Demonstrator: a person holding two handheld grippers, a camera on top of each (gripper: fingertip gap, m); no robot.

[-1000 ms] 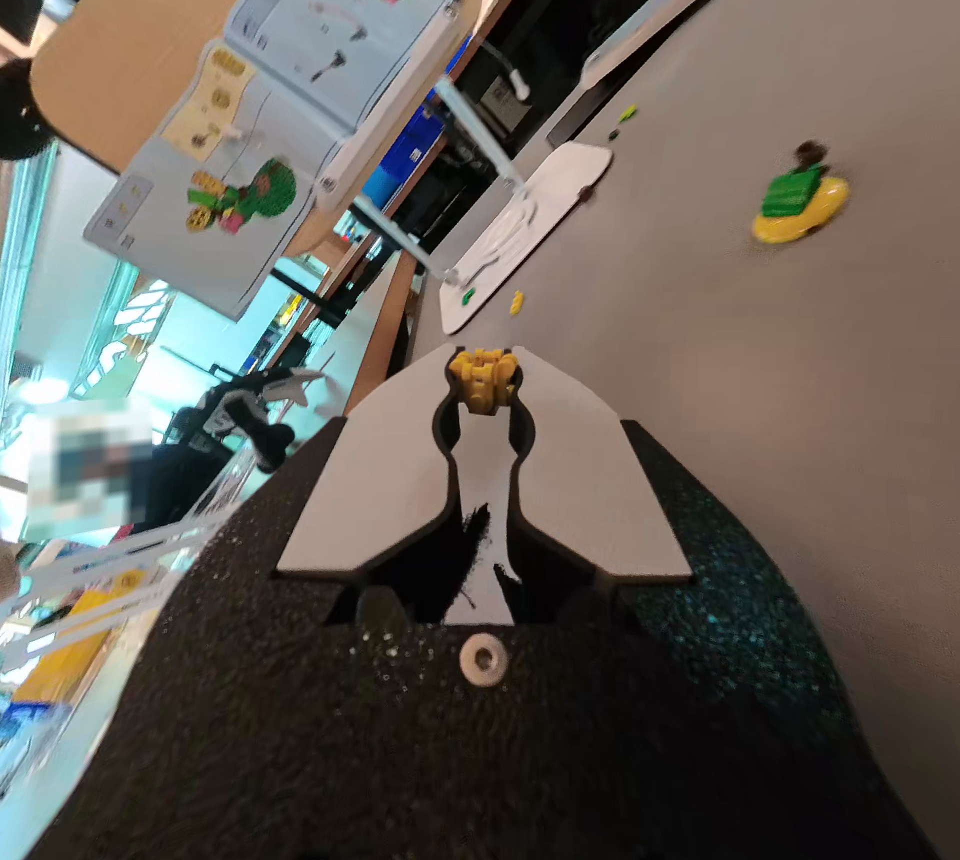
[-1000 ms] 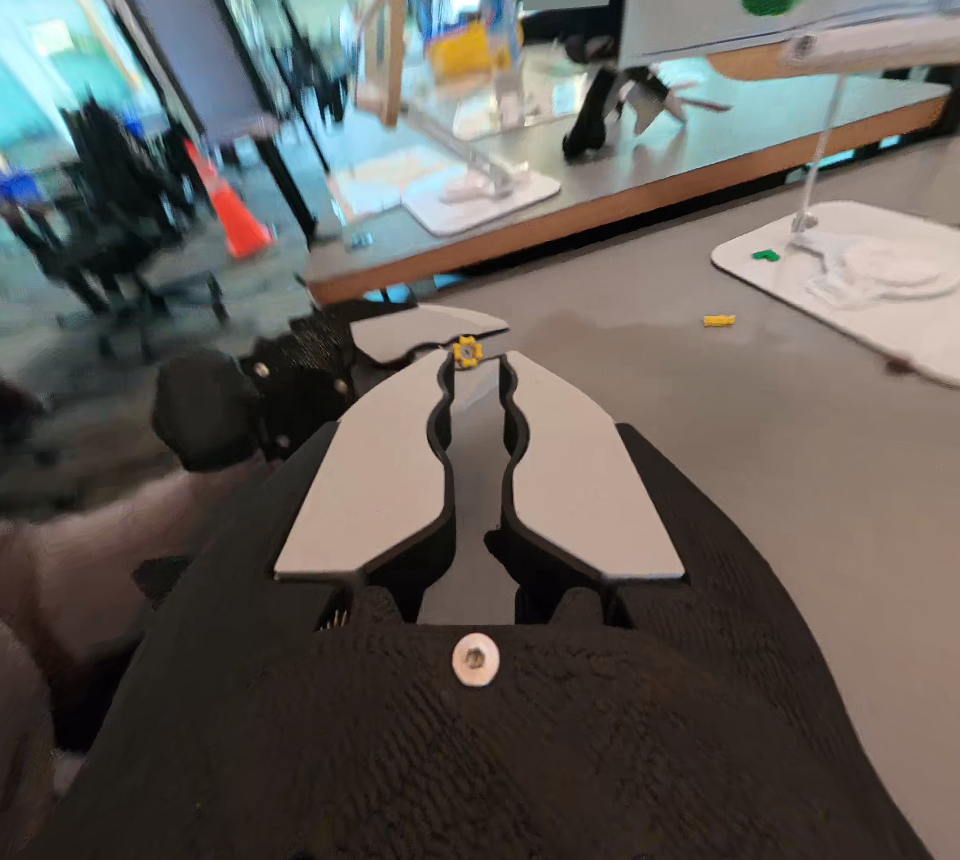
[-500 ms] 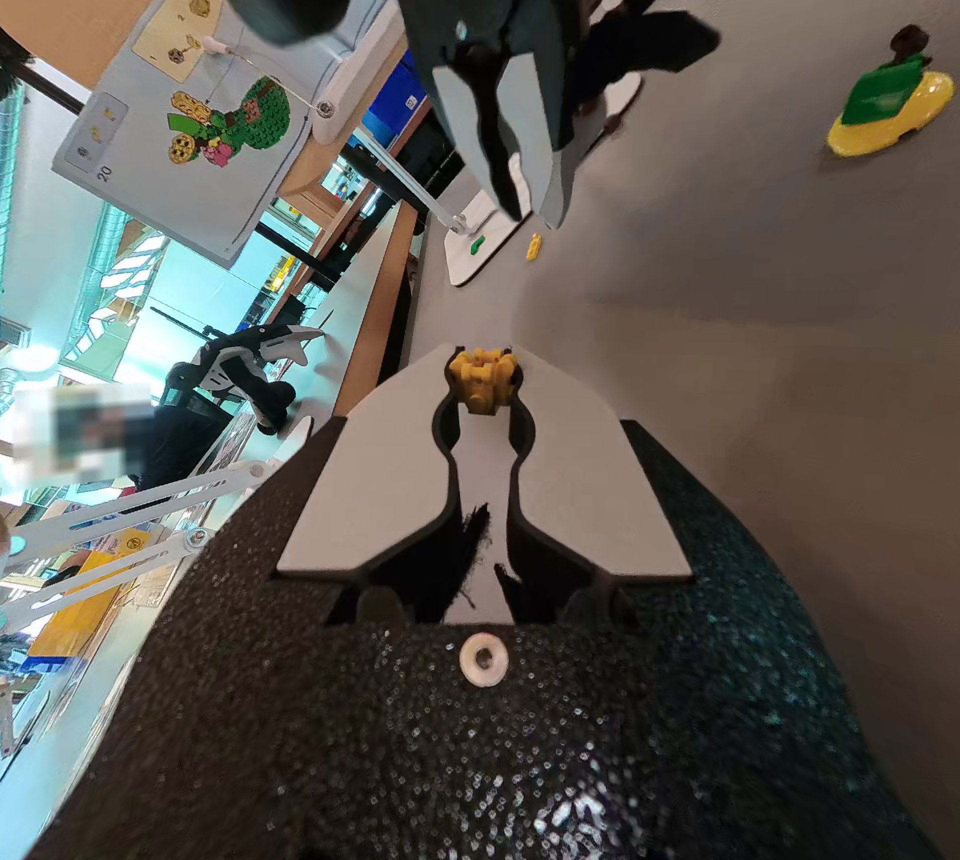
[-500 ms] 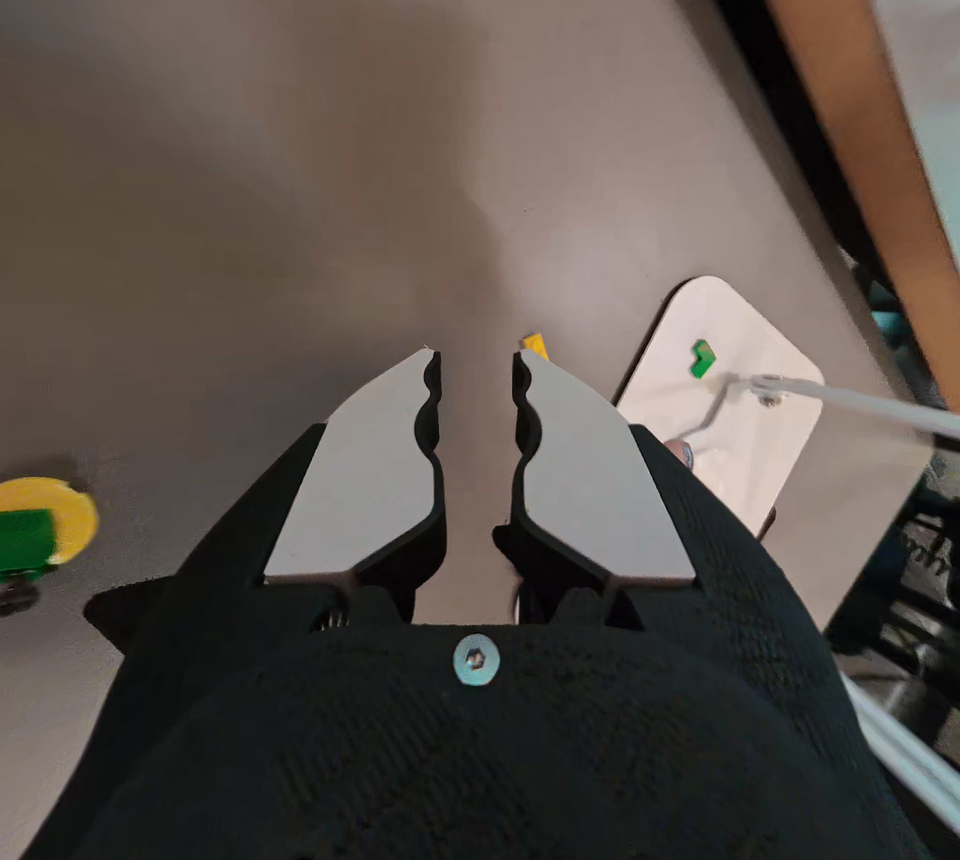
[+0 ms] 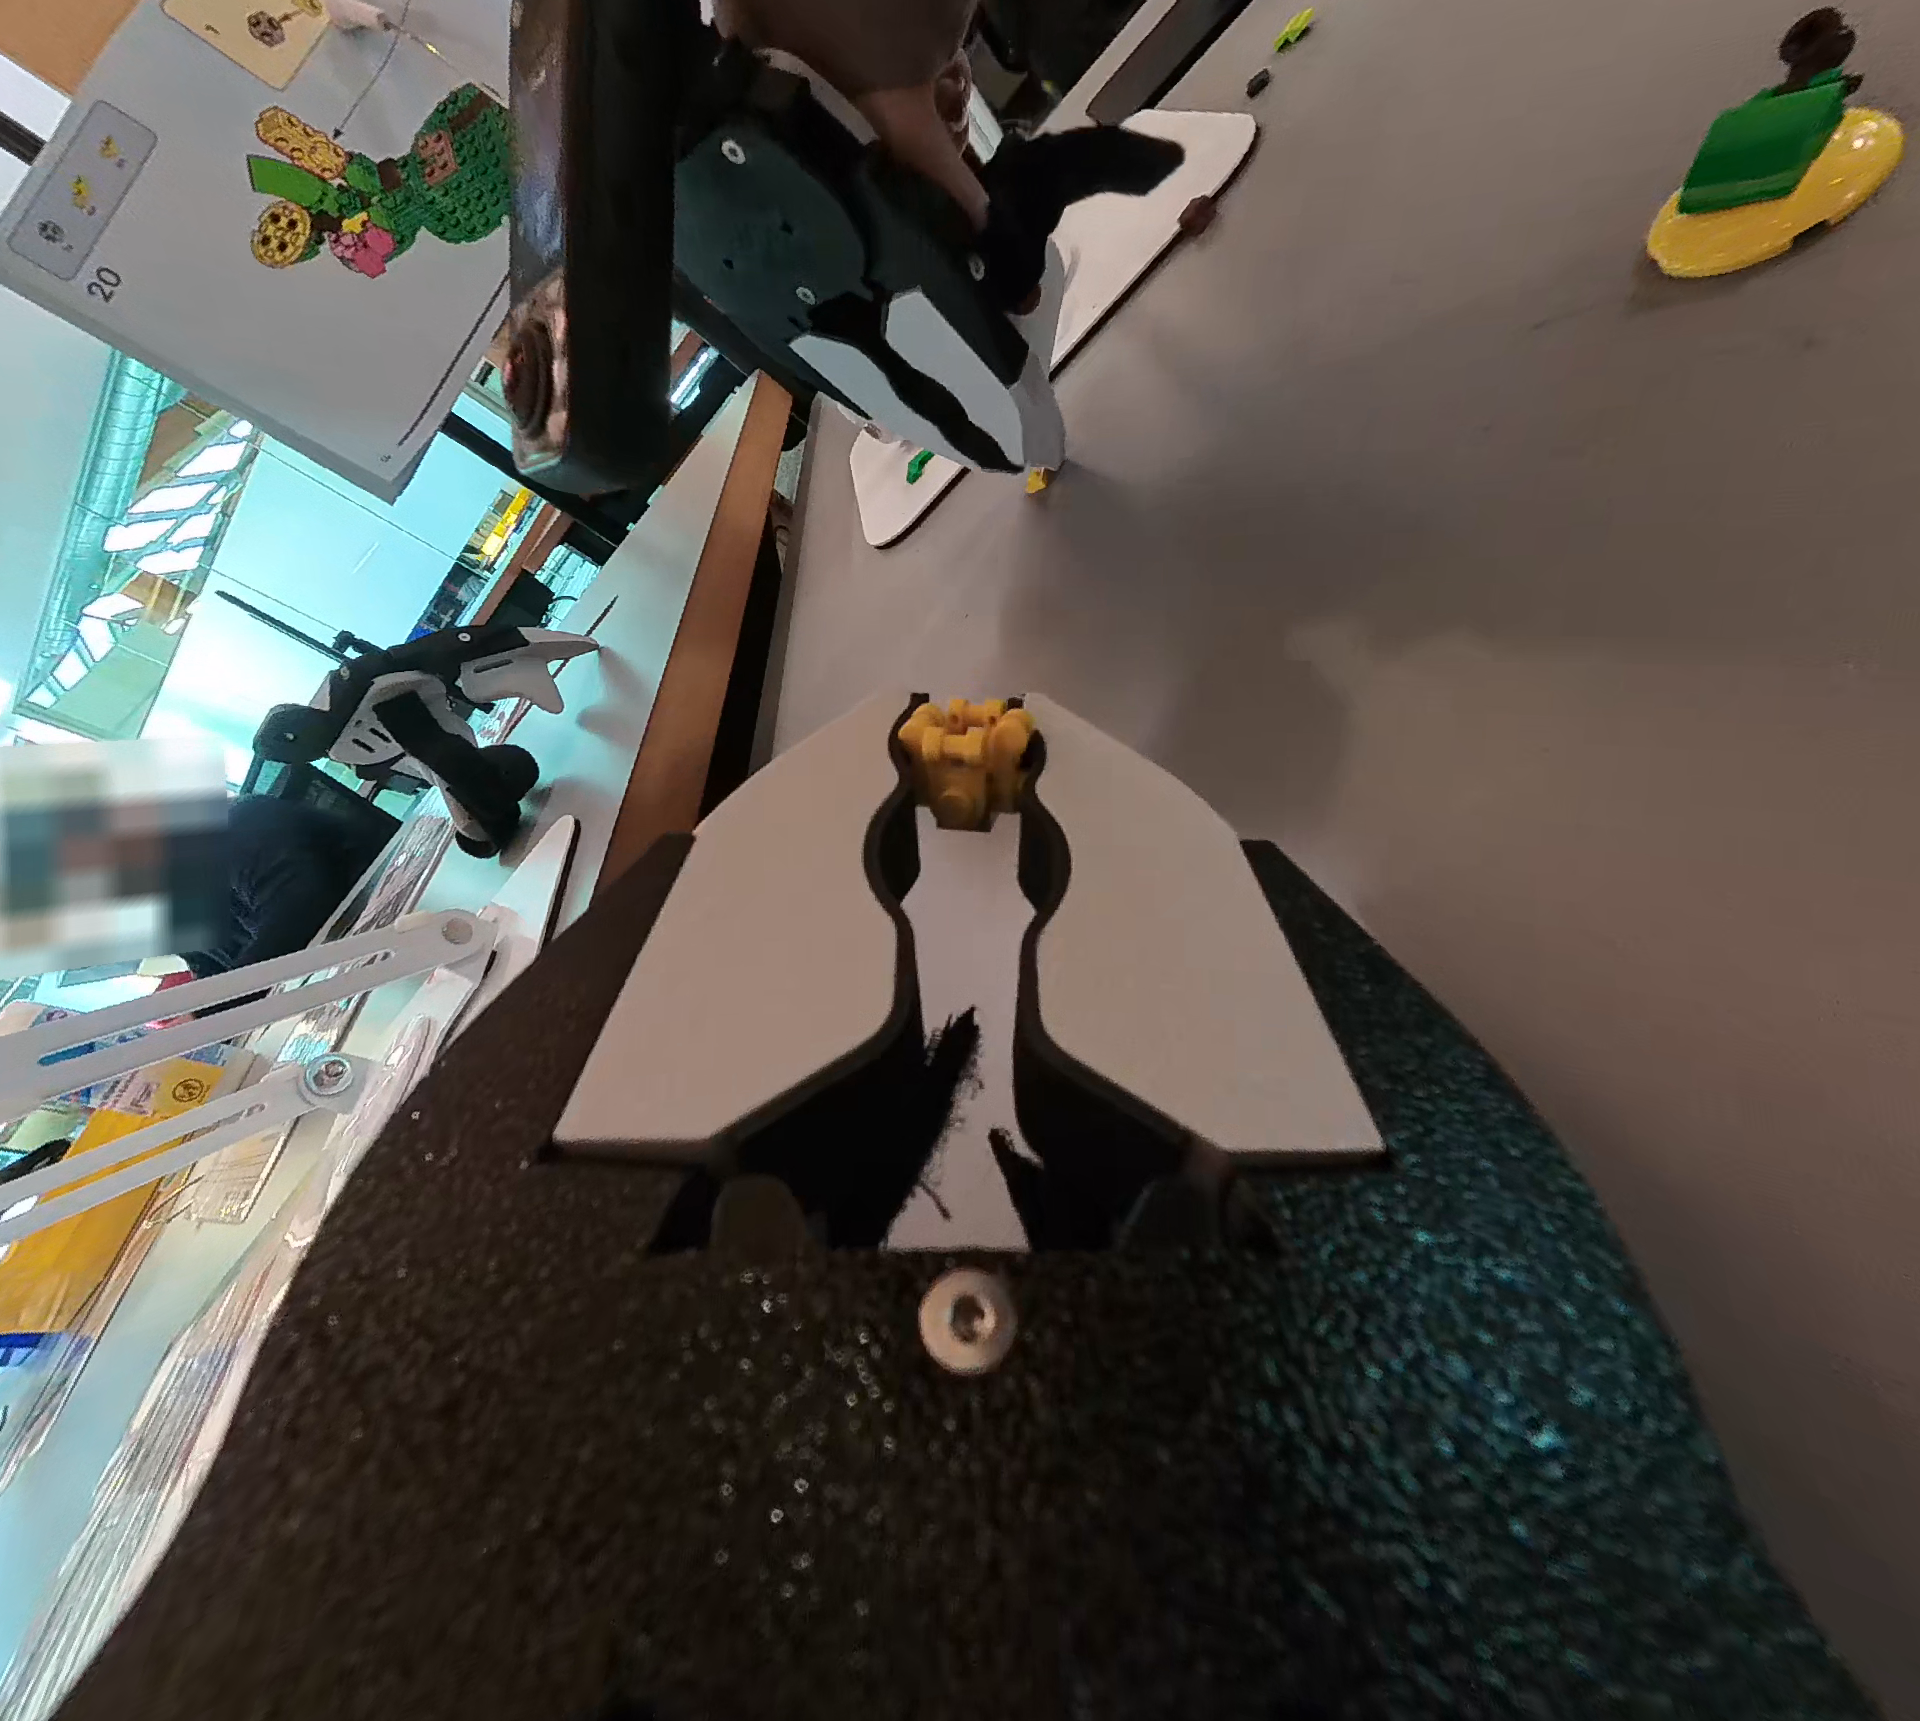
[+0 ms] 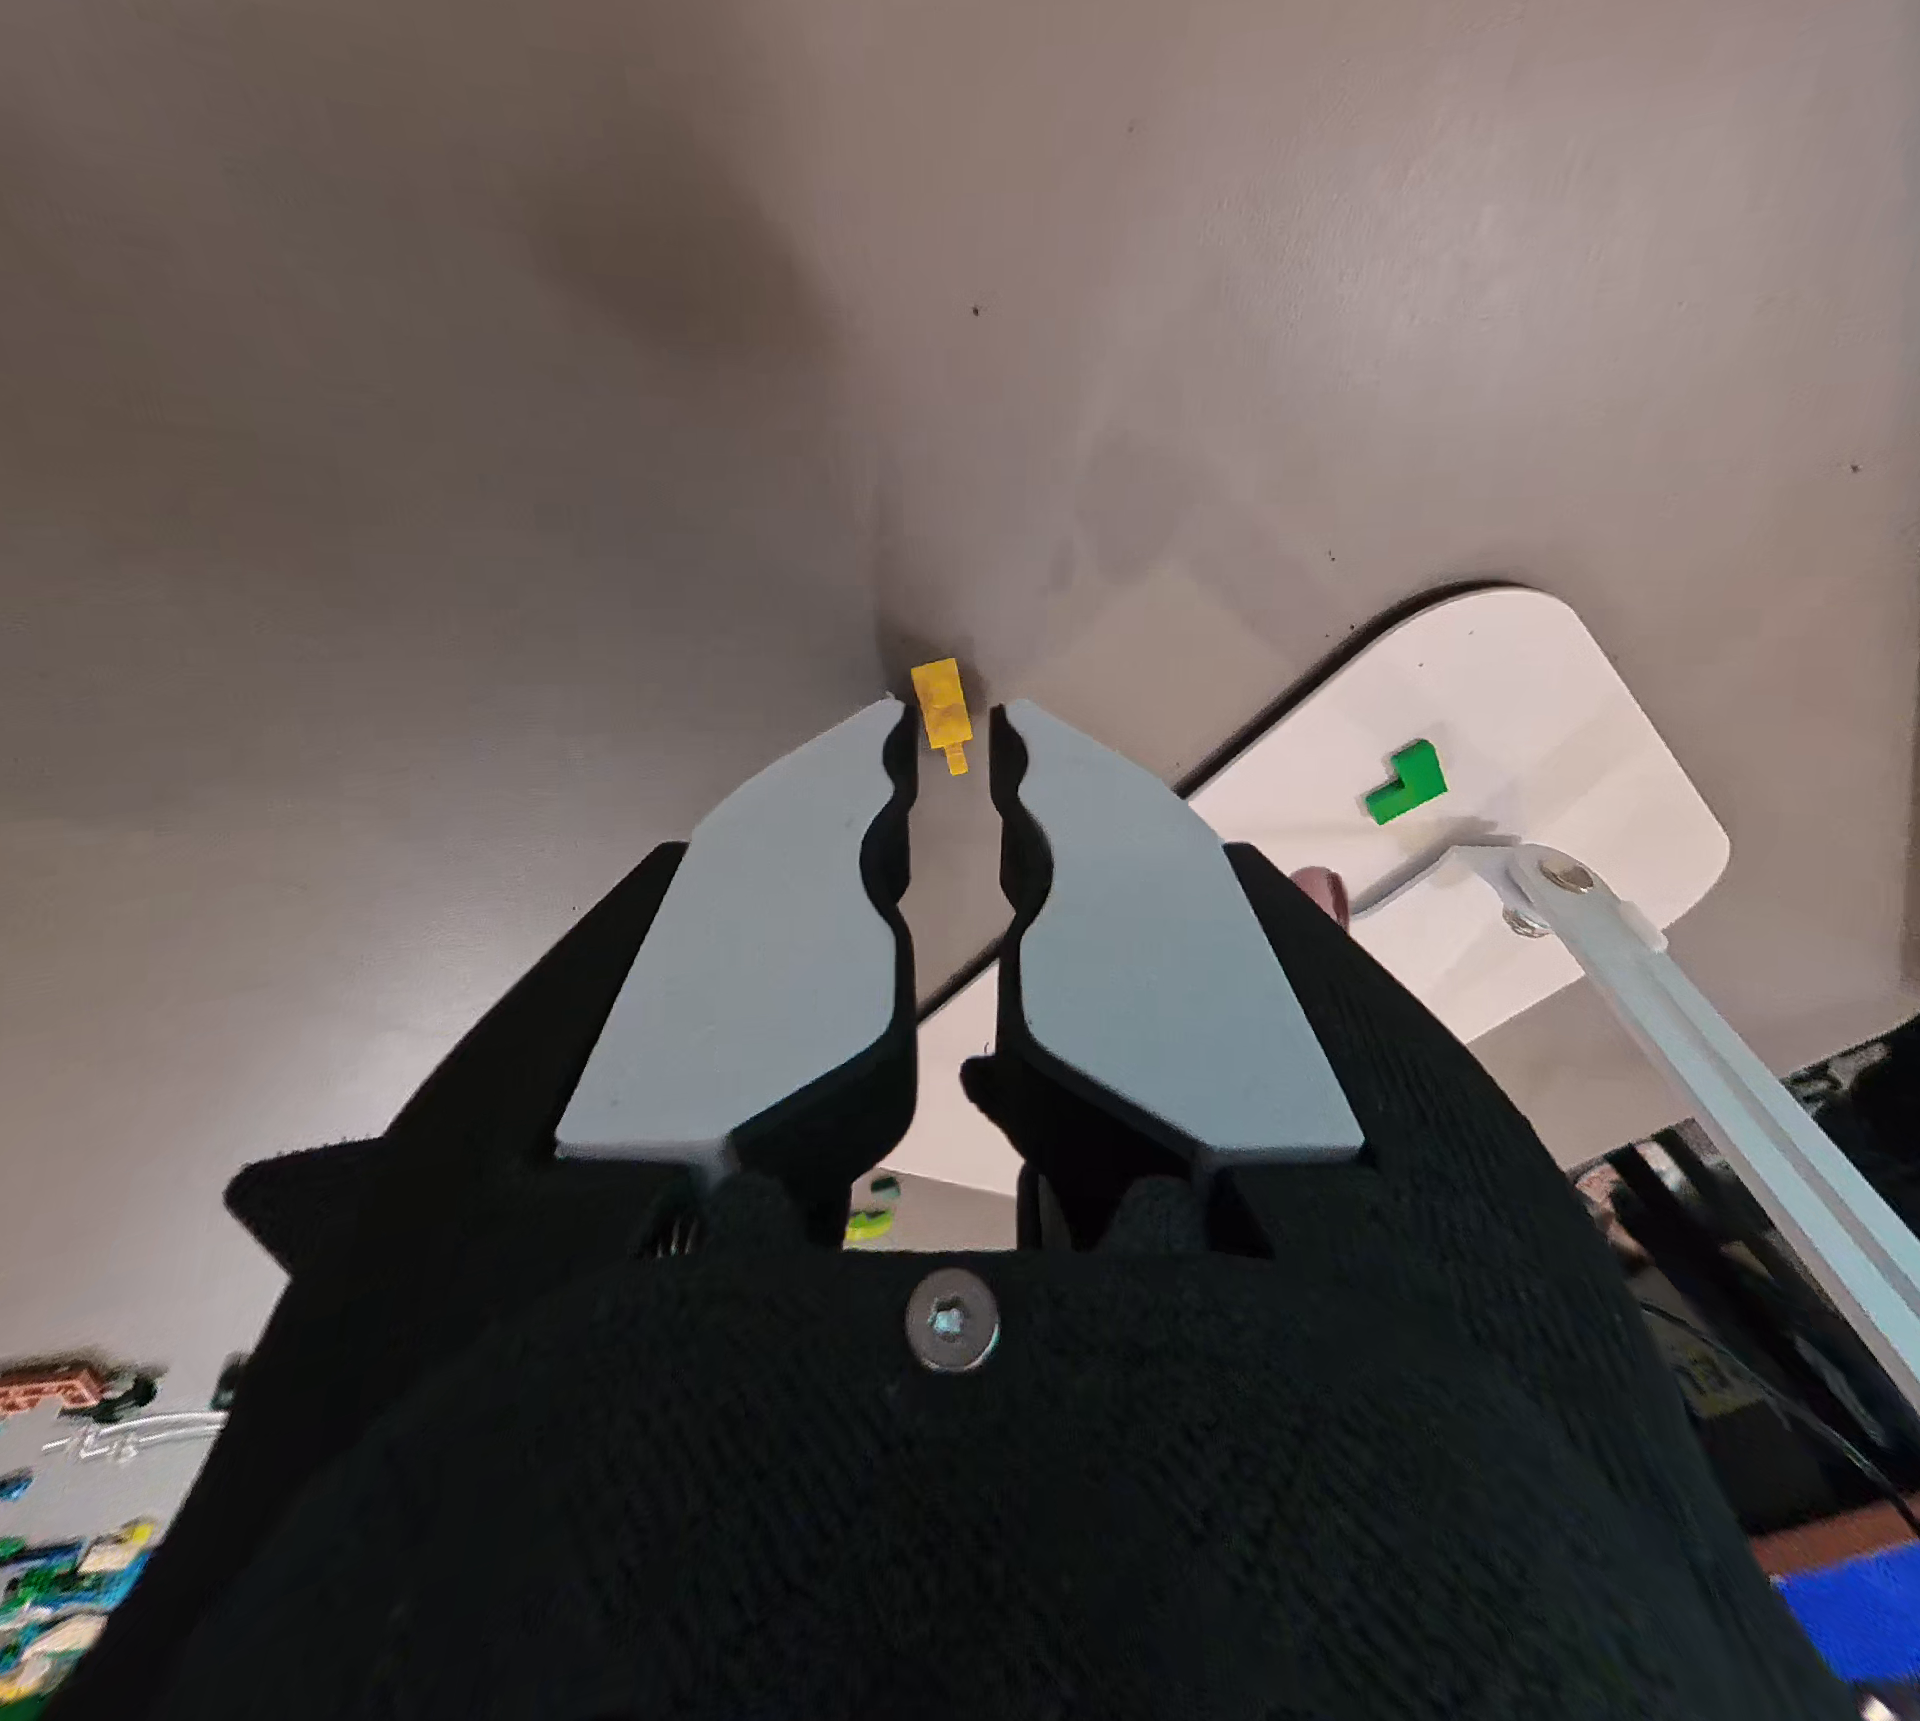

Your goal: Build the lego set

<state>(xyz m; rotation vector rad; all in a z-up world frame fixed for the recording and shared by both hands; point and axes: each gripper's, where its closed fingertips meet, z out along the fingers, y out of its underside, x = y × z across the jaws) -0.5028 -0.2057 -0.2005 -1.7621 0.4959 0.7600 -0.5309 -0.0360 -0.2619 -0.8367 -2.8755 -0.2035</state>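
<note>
My left gripper (image 5: 966, 721) is shut on a small yellow lego assembly (image 5: 966, 762), held above the grey table and tilted sideways. My right gripper (image 6: 945, 710) is open, pointing down at the table, its tips on either side of a small yellow lego piece (image 6: 940, 715) that lies flat there. The same gripper shows farther off in the left wrist view (image 5: 1023, 450), tips down beside that yellow piece (image 5: 1036, 482). A yellow round plate with a green piece and a dark stem (image 5: 1782, 175) sits on the table at the far right.
A white stand base (image 6: 1538, 715) carries a green L-shaped piece (image 6: 1403, 783) and a white arm (image 6: 1714, 1048). The instruction booklet (image 5: 270, 144) hangs above it. Small green and dark pieces (image 5: 1294, 30) lie far off. Another bench with a spare gripper (image 5: 436, 736) stands beyond the table edge.
My right gripper has swung from facing the left gripper to pointing down, and has come down around the yellow piece on the table. The left gripper keeps its hold and has barely moved.
</note>
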